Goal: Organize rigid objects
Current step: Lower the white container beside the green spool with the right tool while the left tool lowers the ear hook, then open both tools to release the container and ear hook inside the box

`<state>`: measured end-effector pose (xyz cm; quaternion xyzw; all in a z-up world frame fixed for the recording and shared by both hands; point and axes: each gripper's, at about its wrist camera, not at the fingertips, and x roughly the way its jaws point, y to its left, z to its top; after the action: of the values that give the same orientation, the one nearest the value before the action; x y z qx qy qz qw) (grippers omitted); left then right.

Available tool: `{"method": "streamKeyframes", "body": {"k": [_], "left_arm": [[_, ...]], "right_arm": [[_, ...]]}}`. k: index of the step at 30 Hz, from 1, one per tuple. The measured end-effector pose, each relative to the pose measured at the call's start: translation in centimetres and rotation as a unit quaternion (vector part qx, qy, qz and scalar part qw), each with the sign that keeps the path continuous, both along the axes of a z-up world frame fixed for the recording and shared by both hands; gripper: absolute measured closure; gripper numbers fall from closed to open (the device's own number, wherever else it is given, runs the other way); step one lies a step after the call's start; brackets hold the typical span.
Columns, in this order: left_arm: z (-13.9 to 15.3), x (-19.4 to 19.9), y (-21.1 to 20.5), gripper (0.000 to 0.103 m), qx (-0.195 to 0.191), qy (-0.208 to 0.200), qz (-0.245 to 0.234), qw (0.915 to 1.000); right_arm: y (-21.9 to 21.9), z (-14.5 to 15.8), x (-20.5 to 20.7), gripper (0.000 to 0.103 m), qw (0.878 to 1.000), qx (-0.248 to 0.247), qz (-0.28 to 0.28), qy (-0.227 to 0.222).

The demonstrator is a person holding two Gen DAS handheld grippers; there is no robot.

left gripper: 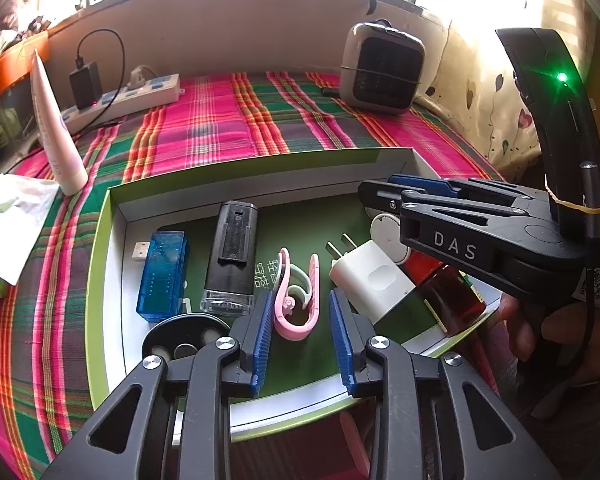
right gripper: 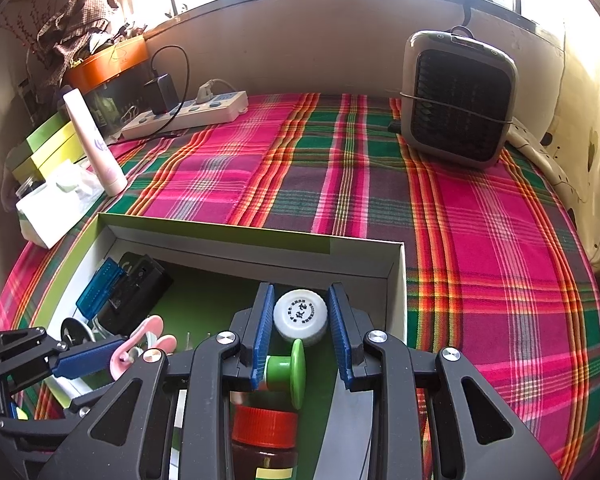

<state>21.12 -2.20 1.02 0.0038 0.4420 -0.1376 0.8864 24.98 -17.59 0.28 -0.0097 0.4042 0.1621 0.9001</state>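
Observation:
A green-rimmed box lies on the plaid cloth and holds the small items. My left gripper stands open low over its near edge. A pink clip lies on the box floor between the blue pads, clear of both. My right gripper is shut on a white-capped bottle near the box's far right corner, with its pads against the cap's sides. Under it lie a green knob and a red-capped brown bottle. In the left wrist view the right gripper reaches in from the right.
Also in the box are a blue USB tester, a black device, a white plug charger and a black disc. On the cloth stand a grey heater, a power strip, a white tube and tissues.

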Motion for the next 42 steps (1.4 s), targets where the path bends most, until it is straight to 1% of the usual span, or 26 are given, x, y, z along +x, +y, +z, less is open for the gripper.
{"method": "streamKeyframes", "body": {"k": [14, 16, 19, 23, 35, 42], "left_arm": [[0.0, -0.1, 0.1, 0.074, -0.002, -0.002, 0.002, 1.0000], [0.0, -0.2, 0.1, 0.074, -0.003, -0.003, 0.003, 1.0000], [0.2, -0.4, 0.1, 0.074, -0.003, -0.005, 0.003, 1.0000], [0.3, -0.7, 0.1, 0.072, -0.006, -0.009, 0.002, 0.9999], [1.2, -1.9, 0.3, 0.071, -0.015, -0.018, 0.005, 0.9997], [1.6, -2.8, 0.7, 0.071, -0.022, -0.024, 0.011, 0.9994]], "right_arm": [[-0.1, 0.2, -0.2, 0.073, 1.000, 0.004, -0.002, -0.007], [-0.1, 0.3, -0.3, 0.069, 1.000, 0.006, -0.003, -0.009], [-0.2, 0.5, -0.5, 0.066, 1.000, 0.009, -0.002, -0.012], [-0.1, 0.7, -0.8, 0.066, 1.000, 0.012, -0.003, -0.015], [-0.6, 1.5, -2.1, 0.065, 0.999, 0.027, -0.011, -0.026], [-0.4, 1.8, -2.9, 0.065, 0.999, 0.026, -0.009, -0.034]]}}
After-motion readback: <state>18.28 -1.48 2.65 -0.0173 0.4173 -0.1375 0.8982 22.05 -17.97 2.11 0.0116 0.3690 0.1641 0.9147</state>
